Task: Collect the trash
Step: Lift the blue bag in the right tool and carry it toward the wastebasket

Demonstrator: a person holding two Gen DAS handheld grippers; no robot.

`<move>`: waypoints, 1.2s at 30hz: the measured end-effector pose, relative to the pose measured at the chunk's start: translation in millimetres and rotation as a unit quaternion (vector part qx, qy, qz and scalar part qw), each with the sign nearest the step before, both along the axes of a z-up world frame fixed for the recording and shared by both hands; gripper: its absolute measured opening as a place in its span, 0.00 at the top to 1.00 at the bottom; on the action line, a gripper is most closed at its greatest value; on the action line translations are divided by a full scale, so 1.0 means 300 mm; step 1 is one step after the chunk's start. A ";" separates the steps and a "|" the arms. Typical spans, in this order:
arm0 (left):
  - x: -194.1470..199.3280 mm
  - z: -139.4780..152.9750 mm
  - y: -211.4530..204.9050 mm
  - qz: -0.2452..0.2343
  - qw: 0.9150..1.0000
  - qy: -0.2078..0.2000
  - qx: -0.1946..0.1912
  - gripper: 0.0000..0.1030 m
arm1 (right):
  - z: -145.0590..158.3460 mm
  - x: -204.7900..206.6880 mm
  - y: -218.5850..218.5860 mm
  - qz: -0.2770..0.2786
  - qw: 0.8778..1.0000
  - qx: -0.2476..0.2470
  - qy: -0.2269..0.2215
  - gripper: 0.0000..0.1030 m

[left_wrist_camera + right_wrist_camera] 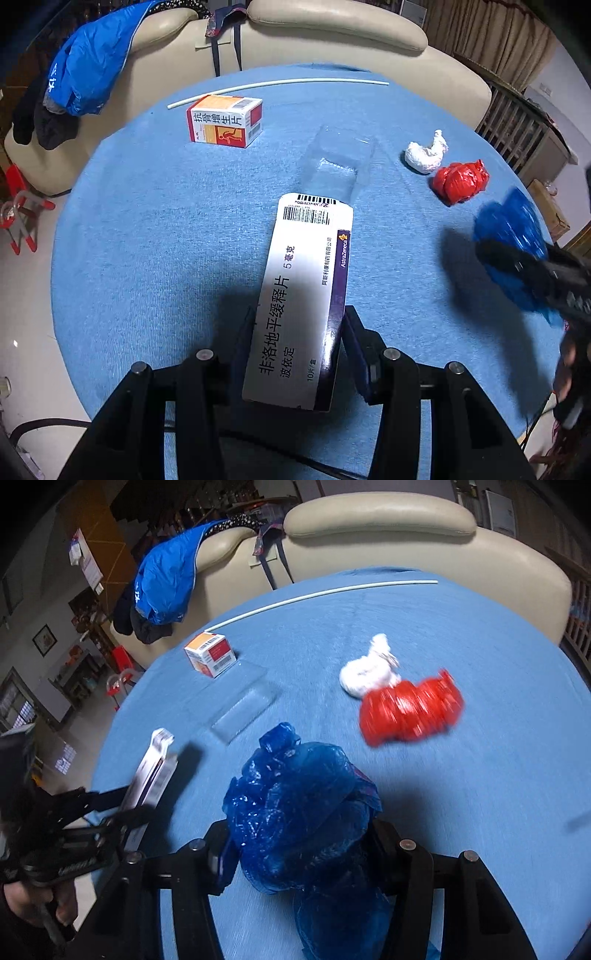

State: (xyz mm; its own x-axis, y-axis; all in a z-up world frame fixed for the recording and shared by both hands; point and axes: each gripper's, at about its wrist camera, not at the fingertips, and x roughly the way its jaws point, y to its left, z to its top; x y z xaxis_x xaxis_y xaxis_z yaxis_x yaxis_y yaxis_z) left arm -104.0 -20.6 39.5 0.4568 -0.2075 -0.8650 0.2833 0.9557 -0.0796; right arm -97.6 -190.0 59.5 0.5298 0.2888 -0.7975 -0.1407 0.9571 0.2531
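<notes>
1. Nearest, left wrist view: left gripper (295, 350) clamped on white-and-purple medicine box (306, 295), pads pressing both long sides, box tilted up off blue tablecloth (166, 240), barcode end pointing away.
2. Nearest, right wrist view: right gripper (299, 845) closed around crumpled blue plastic bag (303, 812); film bulging above the jaws and trailing below them.
3. Risk: thin blue film sliding out of the pinch, since only soft crushed plastic sits between the pads; loose tail could snag or drag on the cloth.
4. Risk: long medicine box gripped near 1 end, so could pivot or slip if swung fast.
5. Risk: both tools close together, left one visible at the left edge of the right wrist view; collision possible if paths cross.
6. Mid-table: clear plastic tray (338, 162), flat on the cloth, just beyond the held box; appears empty. Hard to see, easy to miss or crush.
7. Right of it: red crumpled bag (460, 181) and white crumpled paper wad (424, 155), touching or nearly so, both loose on the cloth.
8. Farther left: orange-and-white medicine box (225, 120), standing closed; contents not visible.
9. Far edge: white thin rod (277, 86) lying along the table rim.
10. Beyond table: cream sofa (332, 37) with blue jacket (92, 62) draped over it.
11. No bin or trash container visible in either view; drop target unknown.
</notes>
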 end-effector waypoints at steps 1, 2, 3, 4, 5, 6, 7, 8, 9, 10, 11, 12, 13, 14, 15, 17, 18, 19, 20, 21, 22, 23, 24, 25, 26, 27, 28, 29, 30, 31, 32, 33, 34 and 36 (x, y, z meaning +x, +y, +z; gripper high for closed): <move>-0.009 0.005 -0.005 0.001 1.000 -0.002 0.002 0.52 | 0.004 -0.025 -0.009 -0.002 1.000 0.001 -0.001 0.42; -0.013 0.010 -0.010 0.001 1.000 -0.004 0.004 0.52 | 0.005 -0.050 -0.017 -0.005 1.000 0.001 -0.001 0.42; -0.024 0.016 -0.018 0.000 1.000 -0.006 0.005 0.52 | 0.005 -0.070 -0.025 -0.009 1.000 0.002 -0.002 0.42; -0.028 0.020 -0.023 0.000 1.000 -0.009 0.007 0.52 | 0.005 -0.092 -0.036 -0.013 1.000 0.003 -0.002 0.42; -0.031 0.024 -0.029 -0.001 1.000 -0.011 0.009 0.52 | 0.006 -0.114 -0.050 -0.019 1.000 0.005 -0.003 0.42; -0.040 0.029 -0.038 -0.002 1.000 -0.013 0.010 0.52 | 0.008 -0.133 -0.064 -0.024 1.000 0.006 -0.003 0.42; -0.049 0.034 -0.049 -0.004 1.000 -0.016 0.012 0.52 | 0.005 -0.149 -0.077 -0.029 1.000 0.009 -0.004 0.42; -0.054 0.038 -0.059 -0.005 1.000 -0.017 0.014 0.52 | 0.009 -0.165 -0.088 -0.034 0.999 0.011 -0.005 0.42; -0.062 0.044 -0.071 -0.007 1.000 -0.019 0.015 0.52 | 0.011 -0.179 -0.102 -0.040 0.999 0.013 -0.007 0.42; -0.069 0.048 -0.081 -0.009 1.000 -0.021 0.016 0.52 | 0.013 -0.191 -0.115 -0.046 0.999 0.015 -0.008 0.42; -0.075 0.053 -0.092 -0.012 1.000 -0.023 0.017 0.52 | 0.015 -0.205 -0.131 -0.051 0.998 0.017 -0.010 0.42; -0.082 0.059 -0.104 -0.015 0.999 -0.025 0.018 0.52 | 0.018 -0.215 -0.143 -0.055 0.998 0.018 -0.011 0.42; -0.087 0.064 -0.114 -0.017 0.999 -0.027 0.020 0.52 | 0.021 -0.228 -0.158 -0.060 0.998 0.019 -0.012 0.42; -0.093 0.070 -0.128 -0.020 0.999 -0.030 0.022 0.52 | 0.023 -0.238 -0.169 -0.064 0.998 0.019 -0.013 0.42; -0.100 0.076 -0.142 -0.023 0.999 -0.034 0.025 0.52 | 0.025 -0.247 -0.180 -0.067 0.997 0.020 -0.015 0.42; -0.106 0.082 -0.158 -0.027 0.999 -0.036 0.025 0.52 | 0.029 -0.269 -0.203 -0.076 0.997 0.023 -0.017 0.42; -0.110 0.086 -0.169 -0.028 0.998 -0.038 0.027 0.52 | 0.033 -0.283 -0.216 -0.081 0.996 0.026 -0.019 0.42; -0.114 0.090 -0.178 -0.030 0.998 -0.041 0.028 0.52 | 0.037 -0.292 -0.225 -0.084 0.996 0.027 -0.021 0.42; -0.121 0.095 -0.187 -0.031 0.998 -0.043 0.029 0.52 | 0.041 -0.304 -0.236 -0.088 0.995 0.028 -0.023 0.42; -0.127 0.099 -0.197 -0.032 0.998 -0.046 0.029 0.52 | 0.044 -0.311 -0.245 -0.090 0.995 0.031 -0.025 0.42; -0.132 0.104 -0.208 -0.035 0.998 -0.048 0.031 0.52 | 0.048 -0.321 -0.257 -0.095 0.995 0.034 -0.027 0.42; -0.137 0.106 -0.217 -0.037 0.998 -0.049 0.032 0.52 | 0.051 -0.327 -0.267 -0.099 0.994 0.036 -0.028 0.42; -0.142 0.109 -0.229 -0.040 0.997 -0.050 0.032 0.52 | 0.055 -0.338 -0.279 -0.103 0.993 0.038 -0.031 0.42; -0.147 0.112 -0.241 -0.043 0.997 -0.051 0.032 0.52 | 0.057 -0.342 -0.286 -0.106 0.993 0.039 -0.031 0.42; -0.151 0.114 -0.248 -0.045 0.997 -0.052 0.033 0.52 | 0.059 -0.349 -0.293 -0.108 0.993 0.039 -0.031 0.42; -0.157 0.118 -0.262 -0.049 0.997 -0.054 0.033 0.52 | 0.060 -0.357 -0.300 -0.111 0.993 0.038 -0.033 0.42; -0.161 0.121 -0.271 -0.051 0.997 -0.055 0.033 0.52 | 0.062 -0.364 -0.307 -0.113 0.992 0.036 -0.033 0.42; -0.165 0.124 -0.282 -0.054 0.996 -0.056 0.033 0.52 | 0.062 -0.370 -0.314 -0.116 0.992 0.035 -0.033 0.42; -0.169 0.127 -0.293 -0.057 0.996 -0.057 0.033 0.52 | 0.063 -0.378 -0.326 -0.121 0.992 0.033 -0.032 0.42; -0.173 0.128 -0.302 -0.059 0.996 -0.058 0.033 0.52 | 0.064 -0.383 -0.333 -0.124 0.991 0.033 -0.032 0.42; -0.176 0.131 -0.312 -0.062 0.996 -0.059 0.034 0.52 | 0.065 -0.390 -0.344 -0.128 0.991 0.032 -0.032 0.42; -0.179 0.133 -0.320 -0.065 0.996 -0.060 0.034 0.52 | 0.067 -0.397 -0.356 -0.132 0.990 0.030 -0.033 0.42; -0.183 0.135 -0.332 -0.067 0.995 -0.061 0.035 0.52 | 0.069 -0.402 -0.364 -0.135 0.990 0.030 -0.033 0.42; -0.188 0.141 -0.353 -0.072 0.995 -0.063 0.034 0.52 | 0.075 -0.413 -0.379 -0.140 0.989 0.028 -0.035 0.42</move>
State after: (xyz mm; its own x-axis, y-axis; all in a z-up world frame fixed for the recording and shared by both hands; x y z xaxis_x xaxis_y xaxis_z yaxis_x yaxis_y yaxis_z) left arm -160.4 -126.5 81.7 0.5319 -0.2215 -0.8173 0.4211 0.9066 0.0284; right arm -221.6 -303.8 82.0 0.6486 0.1656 -0.7429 0.1094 0.9456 0.3063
